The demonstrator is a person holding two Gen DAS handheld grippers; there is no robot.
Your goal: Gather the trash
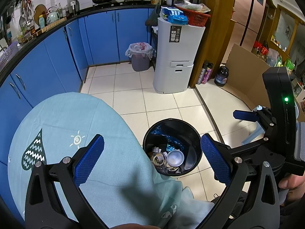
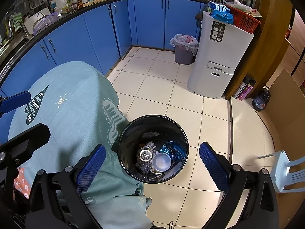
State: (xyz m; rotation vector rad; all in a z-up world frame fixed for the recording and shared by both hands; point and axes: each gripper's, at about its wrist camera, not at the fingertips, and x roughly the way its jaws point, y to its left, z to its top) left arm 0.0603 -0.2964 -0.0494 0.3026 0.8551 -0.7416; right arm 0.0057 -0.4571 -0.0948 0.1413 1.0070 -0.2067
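Observation:
A black round trash bin (image 1: 192, 129) stands on the tiled floor beside the table; it also shows in the right wrist view (image 2: 125, 133). Inside lie a white plastic cup (image 1: 175, 158) (image 2: 161, 161), a round dark lid (image 1: 157, 158) (image 2: 146, 154) and blue foil wrappers (image 1: 171, 141) (image 2: 171, 148). My left gripper (image 1: 152, 152) is open and empty above the table edge and the bin. My right gripper (image 2: 152, 159) is open and empty, high above the bin. The right gripper shows at the right in the left wrist view (image 1: 246, 115).
A round table with a light teal cloth (image 1: 76, 126) (image 2: 72, 110) stands left of the bin. Blue cabinets (image 1: 101, 36) line the back. A white tall appliance (image 1: 177, 57), a lined purple bin (image 1: 140, 57), bottles (image 1: 206, 73), cardboard (image 1: 246, 72) and a pale plastic stool (image 2: 286, 171) stand around.

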